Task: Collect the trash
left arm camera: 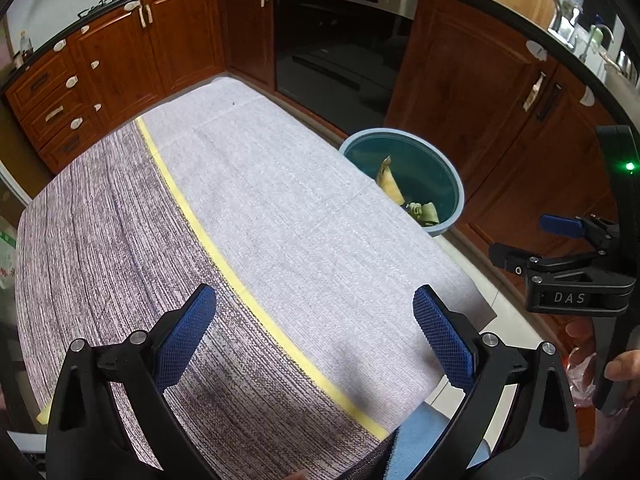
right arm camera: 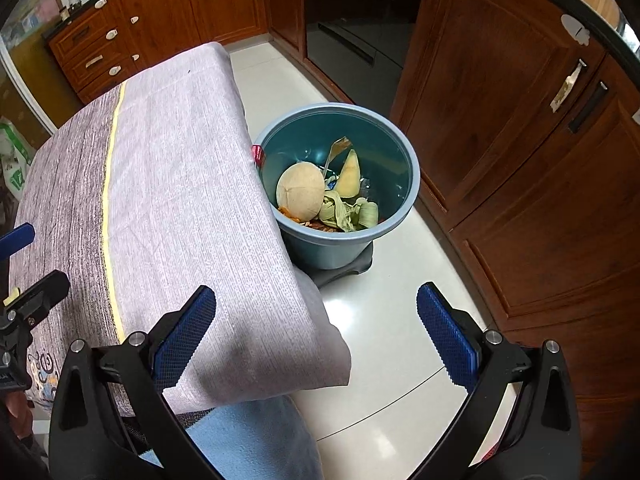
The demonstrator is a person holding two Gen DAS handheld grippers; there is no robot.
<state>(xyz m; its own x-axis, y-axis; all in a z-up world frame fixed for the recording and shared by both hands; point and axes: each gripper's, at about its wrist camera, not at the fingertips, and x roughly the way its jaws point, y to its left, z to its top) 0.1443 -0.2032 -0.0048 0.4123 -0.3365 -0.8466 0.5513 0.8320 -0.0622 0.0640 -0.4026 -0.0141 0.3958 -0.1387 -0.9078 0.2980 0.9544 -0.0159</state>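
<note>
A blue trash bin [right arm camera: 340,236] stands on the floor beside the table's right edge. Inside lie a round tan melon rind [right arm camera: 300,192], a yellow wedge of peel [right arm camera: 349,178] and green husks [right arm camera: 352,214]. The bin also shows in the left wrist view [left arm camera: 452,216] with peel in it. My left gripper [left arm camera: 314,336] is open and empty above the cloth-covered table [left arm camera: 280,208]. My right gripper [right arm camera: 316,336] is open and empty, over the table's near right corner and the floor, short of the bin. It also appears in the left wrist view [left arm camera: 560,240].
Wooden kitchen cabinets [right arm camera: 500,128] and a dark oven [left arm camera: 340,52] surround the space. White tile floor [right arm camera: 380,352] lies between table and cabinets. A yellow stripe [left arm camera: 224,256] crosses the tablecloth. A blue cushion [right arm camera: 256,440] sits under the table's near corner.
</note>
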